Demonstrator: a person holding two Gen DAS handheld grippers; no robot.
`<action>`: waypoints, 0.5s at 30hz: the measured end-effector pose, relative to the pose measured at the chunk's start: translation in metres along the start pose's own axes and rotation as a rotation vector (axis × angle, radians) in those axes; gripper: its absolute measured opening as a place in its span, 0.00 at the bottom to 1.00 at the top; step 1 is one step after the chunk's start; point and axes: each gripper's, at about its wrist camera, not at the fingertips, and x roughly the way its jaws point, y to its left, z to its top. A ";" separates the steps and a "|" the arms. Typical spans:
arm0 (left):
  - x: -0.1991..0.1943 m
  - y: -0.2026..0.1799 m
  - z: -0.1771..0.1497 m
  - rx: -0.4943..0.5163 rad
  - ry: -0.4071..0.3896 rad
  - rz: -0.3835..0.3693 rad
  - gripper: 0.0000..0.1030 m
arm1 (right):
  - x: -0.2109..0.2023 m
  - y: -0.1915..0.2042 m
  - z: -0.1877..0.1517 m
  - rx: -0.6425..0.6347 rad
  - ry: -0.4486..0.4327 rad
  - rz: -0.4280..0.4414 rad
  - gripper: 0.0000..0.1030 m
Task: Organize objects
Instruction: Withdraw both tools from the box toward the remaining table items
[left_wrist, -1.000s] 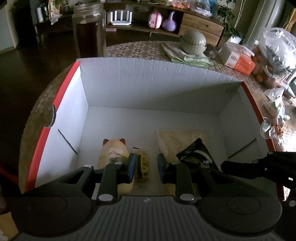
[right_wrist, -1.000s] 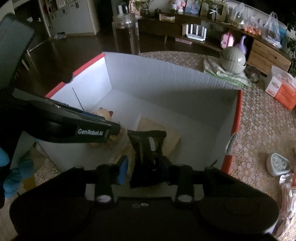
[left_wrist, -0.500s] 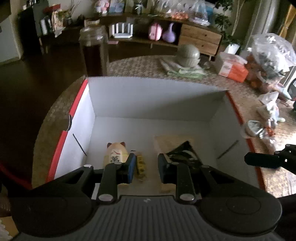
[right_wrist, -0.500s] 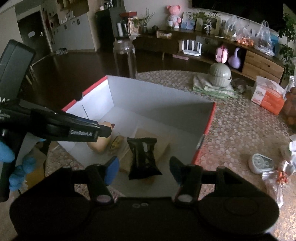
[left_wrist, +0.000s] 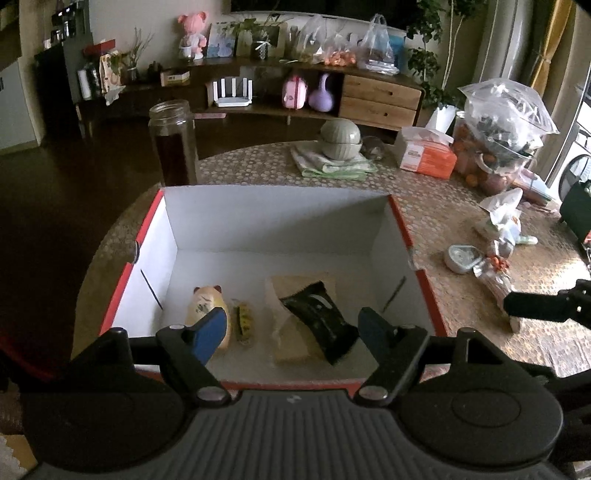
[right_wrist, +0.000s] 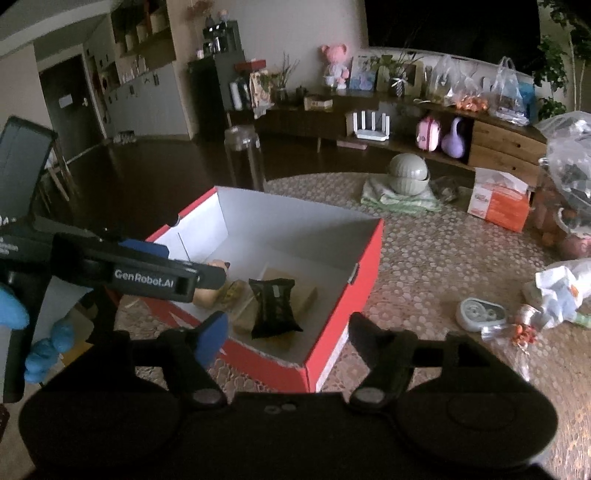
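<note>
Covering the round table (left_wrist: 436, 206), a patterned cloth bears the red box (left_wrist: 400, 225); both grippers' jaws are opening, empty.

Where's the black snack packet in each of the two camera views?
Left wrist view: black snack packet lies lower centre-right, inside the red box, on a tan packet.
Right wrist view: black snack packet sits centre-left, inside the same box.
Shared landmark: glass jar behind the box.
</note>
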 end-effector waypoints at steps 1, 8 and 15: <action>-0.002 -0.003 -0.002 0.002 -0.001 0.000 0.76 | -0.004 -0.001 -0.003 0.001 -0.005 0.003 0.72; -0.016 -0.026 -0.020 -0.015 0.004 -0.028 0.76 | -0.030 -0.016 -0.023 -0.001 -0.021 0.017 0.82; -0.020 -0.056 -0.034 0.003 0.010 -0.063 0.83 | -0.044 -0.046 -0.055 0.051 -0.013 -0.015 0.83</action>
